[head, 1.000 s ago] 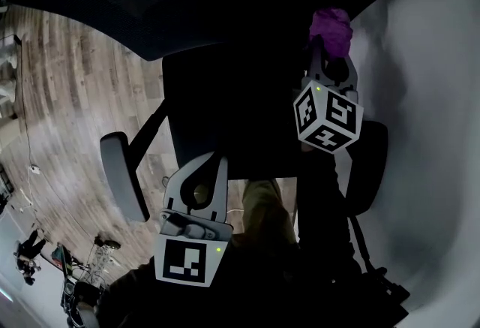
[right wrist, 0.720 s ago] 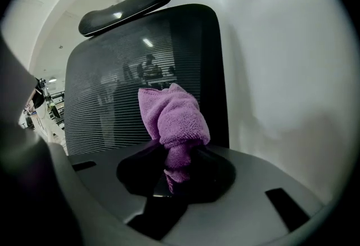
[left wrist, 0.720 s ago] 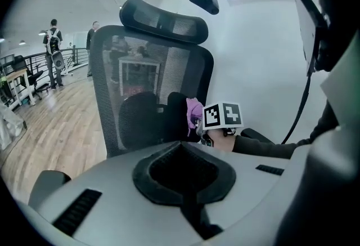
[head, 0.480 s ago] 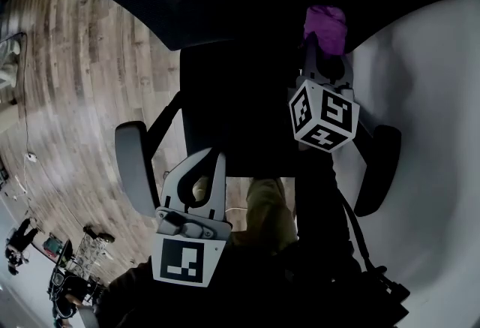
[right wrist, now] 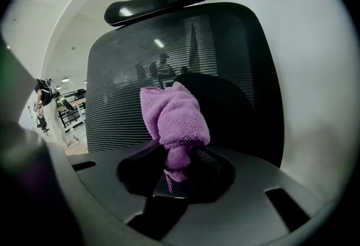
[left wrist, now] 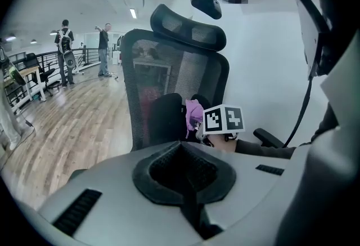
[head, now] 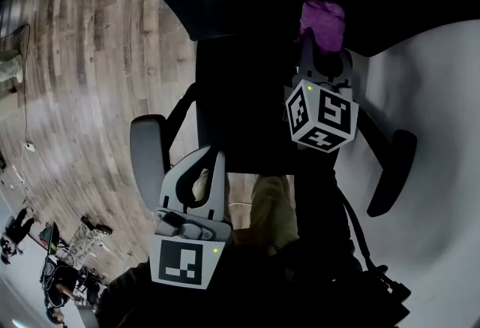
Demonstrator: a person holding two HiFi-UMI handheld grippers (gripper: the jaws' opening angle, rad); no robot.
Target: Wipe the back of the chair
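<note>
At upper centre of the head view, a purple microfibre cloth [head: 322, 22] is held up to the black mesh chair back [right wrist: 124, 70].
Right gripper [head: 324, 56] has its jaws clamped on the bunched cloth, just before the lumbar pad [right wrist: 230, 104]. Left gripper [head: 202, 176], low in the frame, has its jaws pressed together on nothing.
</note>
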